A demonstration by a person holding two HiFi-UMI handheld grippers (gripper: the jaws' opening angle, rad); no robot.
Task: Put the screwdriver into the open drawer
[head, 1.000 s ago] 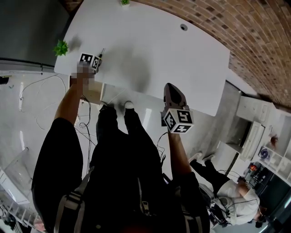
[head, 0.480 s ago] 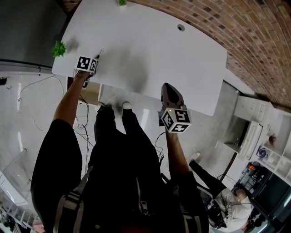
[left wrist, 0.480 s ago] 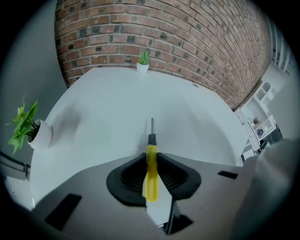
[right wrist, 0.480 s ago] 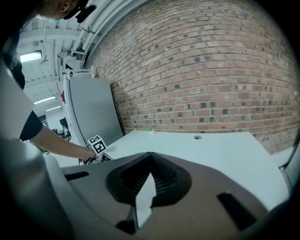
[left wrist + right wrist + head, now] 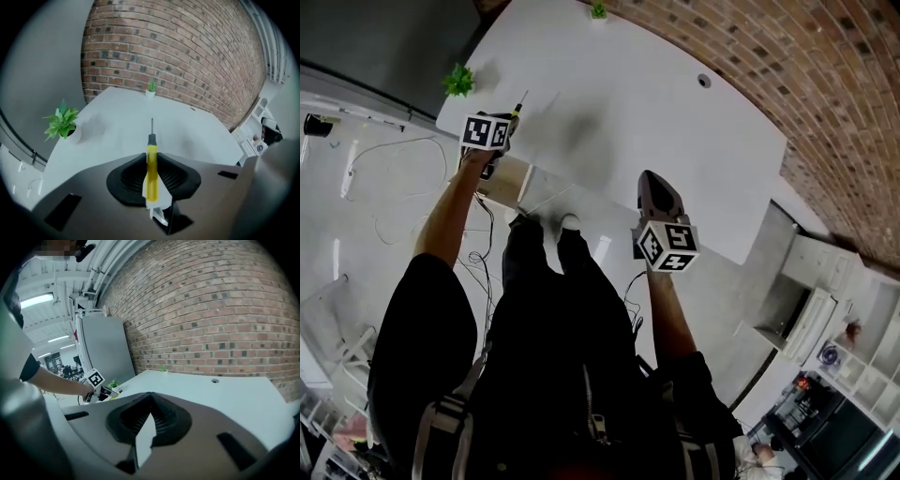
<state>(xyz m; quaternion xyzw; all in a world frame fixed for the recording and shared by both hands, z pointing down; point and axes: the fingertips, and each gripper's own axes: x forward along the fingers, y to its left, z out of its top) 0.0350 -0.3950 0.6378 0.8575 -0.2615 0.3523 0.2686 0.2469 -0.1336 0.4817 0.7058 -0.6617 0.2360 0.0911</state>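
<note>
While the left gripper (image 5: pixel 151 161) pinches the screwdriver (image 5: pixel 151 183) by its handle above the surface (image 5: pixel 656 122) edge, a loose hold may drop it short of the drawer (image 5: pixel 504 183); the right gripper (image 5: pixel 149 413) is closed, empty.

The person is all in black — a short-sleeved top (image 5: pixel 422 328), trousers (image 5: pixel 534 272) and grey-edged shoulder straps (image 5: pixel 439 424) either side of a front zip — with a pale shoe (image 5: pixel 569 220), while the left gripper (image 5: pixel 510 124) and right gripper (image 5: pixel 650 180) are dark grey, each bearing a white cube of black square markers.
</note>
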